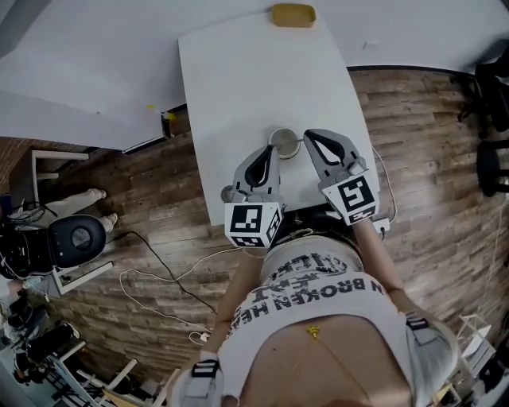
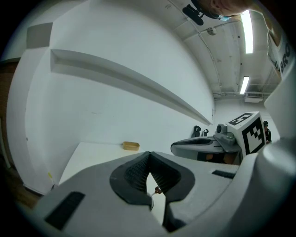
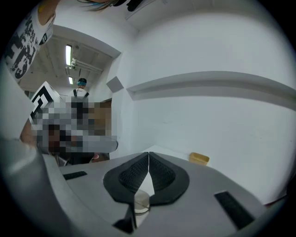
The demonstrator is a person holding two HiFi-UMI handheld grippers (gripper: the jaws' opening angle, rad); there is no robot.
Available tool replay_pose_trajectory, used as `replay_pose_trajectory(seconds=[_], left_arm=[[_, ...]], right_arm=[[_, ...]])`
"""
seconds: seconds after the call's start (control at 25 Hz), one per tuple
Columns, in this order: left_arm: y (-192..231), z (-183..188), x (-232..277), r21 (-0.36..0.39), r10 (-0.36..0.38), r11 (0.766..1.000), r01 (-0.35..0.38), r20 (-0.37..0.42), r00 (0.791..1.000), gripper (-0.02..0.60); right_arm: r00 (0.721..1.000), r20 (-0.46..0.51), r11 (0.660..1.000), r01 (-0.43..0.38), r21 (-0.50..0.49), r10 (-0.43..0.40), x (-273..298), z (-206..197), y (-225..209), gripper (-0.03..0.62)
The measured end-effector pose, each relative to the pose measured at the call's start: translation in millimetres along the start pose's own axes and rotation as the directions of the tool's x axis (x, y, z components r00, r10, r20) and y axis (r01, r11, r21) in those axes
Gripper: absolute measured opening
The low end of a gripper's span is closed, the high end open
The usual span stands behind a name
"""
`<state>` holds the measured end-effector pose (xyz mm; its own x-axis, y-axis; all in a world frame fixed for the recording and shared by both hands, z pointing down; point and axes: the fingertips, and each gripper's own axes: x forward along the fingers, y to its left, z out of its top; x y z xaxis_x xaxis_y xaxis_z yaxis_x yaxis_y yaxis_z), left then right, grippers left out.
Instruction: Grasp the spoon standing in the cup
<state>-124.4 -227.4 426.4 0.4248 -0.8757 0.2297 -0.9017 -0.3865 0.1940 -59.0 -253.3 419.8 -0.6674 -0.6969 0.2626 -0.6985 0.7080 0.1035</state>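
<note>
Head view: on the long white rectangular bench (image 1: 238, 71), the grey left gripper (image 1: 273, 153) and right gripper (image 1: 312, 137) flank the small round pale cup (image 1: 283, 143). All jaws are pressed together, empty. The spoon is too small to see, so the grasp isn't started. 1 small yellow block (image 1: 293, 14) lies well clear.

The left gripper (image 1: 273, 151) and right gripper (image 1: 310, 135) are grey moulded shells with black ribbed pads (image 2: 136, 174). At six o'clock of each sits a white cube (image 1: 253, 225) printed with black square markers. The person's white T-shirt (image 1: 318, 296), at six o'clock in the head view, carries black lettering.
</note>
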Motion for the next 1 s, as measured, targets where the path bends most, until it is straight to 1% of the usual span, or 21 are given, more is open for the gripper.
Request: replay_pose_trajectory(seconds=[0.2,0.56,0.84,1.0], left_arm=[[-3.9,-8.8,3.0,-0.004,0.028,1.000,-0.028,-0.024,0.999,-0.002],[-2.6,-14.3,2.5,-0.004,0.053,0.999,-0.054,-0.039,0.998,-0.002],[-1.9,-15.9,-3.1,-0.007,0.073,0.997,-0.073,-0.043,0.996,-0.002],[0.2,-19.0,-4.4,-0.015,0.083,0.996,-0.083,-0.049,0.995,-0.002]], right_arm=[[0.999,-0.031,1.000,-0.029,-0.005,0.029,4.3,-18.2,-7.0,0.008],[0.991,-0.115,0.995,-0.075,-0.058,0.068,21.0,-51.6,-10.3,0.008],[0.979,-0.187,0.994,-0.093,-0.062,0.080,28.1,-81.7,-13.0,0.008],[0.968,-0.233,0.990,-0.110,-0.088,0.087,33.4,-100.4,-13.1,0.008]])
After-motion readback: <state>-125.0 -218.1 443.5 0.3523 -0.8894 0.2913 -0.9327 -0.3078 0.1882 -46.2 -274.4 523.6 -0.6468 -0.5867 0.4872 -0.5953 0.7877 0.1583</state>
